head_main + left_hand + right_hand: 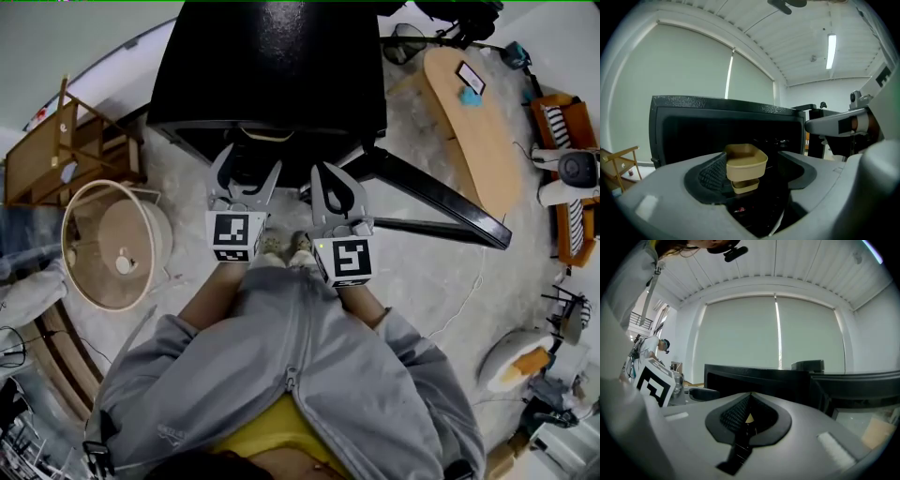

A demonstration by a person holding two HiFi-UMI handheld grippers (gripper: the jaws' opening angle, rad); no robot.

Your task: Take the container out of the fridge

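Fridge point(684, 105): container point(746, 165) upright, opng up

The fridge point(272, 66) is glossy black, with a dark inside. The container point(746, 163) is plain tan. The left gripper point(249, 161) and the right gripper point(328, 173) are pale grey with black ribbed pads, and each bears black-and-white square marker patterns. The floor point(441, 281) is mottled light grey. The person's jacket point(309, 375) is grey over a yellow top point(272, 431). The round fan point(112, 248) is beige.
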